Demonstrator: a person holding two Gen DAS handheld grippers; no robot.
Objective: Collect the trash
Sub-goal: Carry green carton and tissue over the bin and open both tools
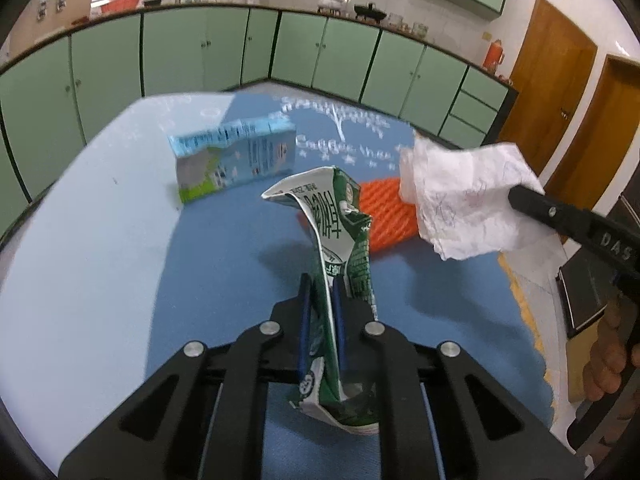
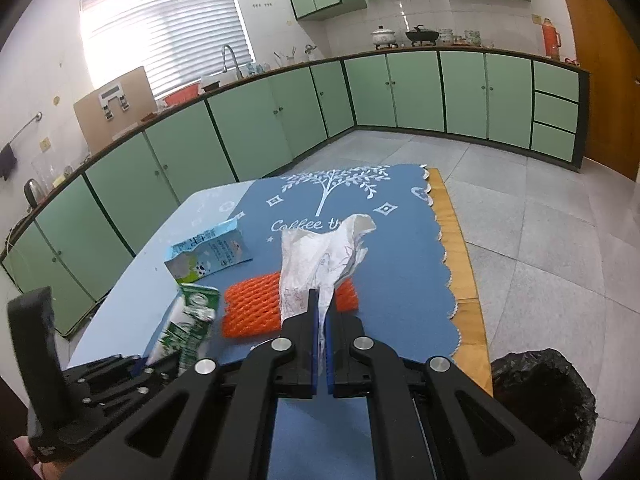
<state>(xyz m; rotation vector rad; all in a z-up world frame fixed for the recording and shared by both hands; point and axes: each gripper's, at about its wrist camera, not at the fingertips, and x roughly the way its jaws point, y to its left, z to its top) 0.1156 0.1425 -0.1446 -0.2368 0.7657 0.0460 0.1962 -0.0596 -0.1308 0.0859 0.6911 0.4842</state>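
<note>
- Your left gripper (image 1: 322,292) is clenched on the green carton (image 1: 340,232), pads pinching its flattened lower half, carton lifted clear of the mat. It looks empty and crushed: light, springy and a bit slick, so keep the pinch low where the walls are folded flat.
- Your right gripper (image 2: 320,308) is clamped on the paper (image 2: 320,264), a crumpled white sheet with scribbles, held up over the net. It is soft and nearly weightless; only a thin edge sits between the pads, so it could tear or slide out if you swing fast.
- The orange net (image 2: 256,308) lies on the blue mat (image 2: 404,280) just beyond both grippers. I judge it squashy and light; pinch it across the middle, not at a loose end.
- The blue carton (image 2: 212,254) lies on its side at the far left, half off the mat. It keeps its box shape, so it is stiffer; take it across the narrow faces.
- The bin (image 2: 548,396), lined in black, sits on the floor at the near right, below the table (image 2: 472,344) edge. That edge stands between your loads and the bin, so carry them over it.
</note>
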